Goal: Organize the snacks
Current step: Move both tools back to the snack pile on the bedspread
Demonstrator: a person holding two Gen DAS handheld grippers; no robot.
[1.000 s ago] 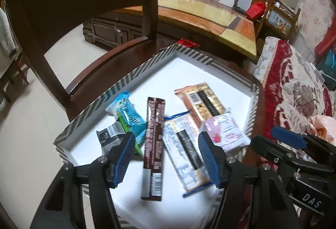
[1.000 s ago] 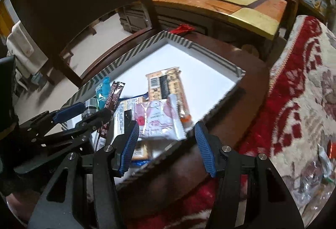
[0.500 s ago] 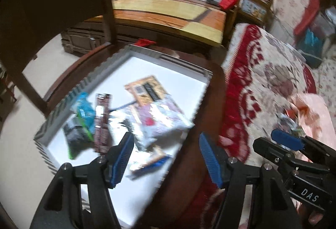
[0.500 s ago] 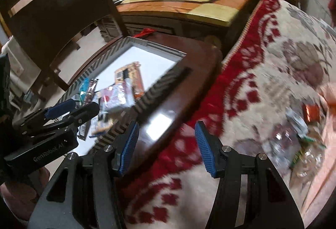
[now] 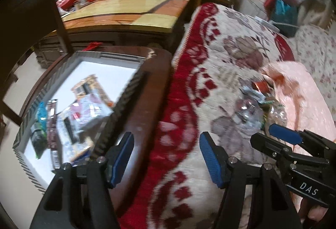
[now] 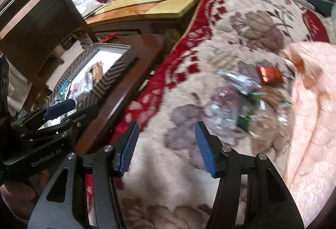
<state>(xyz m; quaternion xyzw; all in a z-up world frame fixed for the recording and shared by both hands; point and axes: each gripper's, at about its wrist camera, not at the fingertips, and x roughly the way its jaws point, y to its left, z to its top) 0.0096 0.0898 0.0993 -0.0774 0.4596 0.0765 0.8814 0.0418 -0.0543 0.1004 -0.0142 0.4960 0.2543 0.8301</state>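
Observation:
A striped-rimmed white tray [image 5: 128,90] [image 6: 109,73] holds several snack packets [image 5: 69,120] and rests on a dark wooden stool at the left. More snack packets [image 5: 254,103] [image 6: 247,99], among them an orange-red one [image 6: 271,74], lie in a blurred heap on the red-and-cream patterned blanket [image 5: 210,73]. My left gripper [image 5: 166,157] hangs open and empty over the blanket's red border beside the stool. Also open and empty, my right gripper [image 6: 166,146] hovers above the blanket, left of the heap. Each gripper shows at the edge of the other's view.
A dark wooden chair back [image 5: 25,25] rises behind the tray. A long wooden cabinet [image 5: 126,13] with photos and red items runs along the far wall. Pink cloth [image 5: 304,90] covers the blanket at the right. A hand holds each gripper from below.
Both grippers have swung to the right, off the tray and across the stool's edge to above the blanket. The snack heap has come into view. Neither gripper has taken hold of anything.

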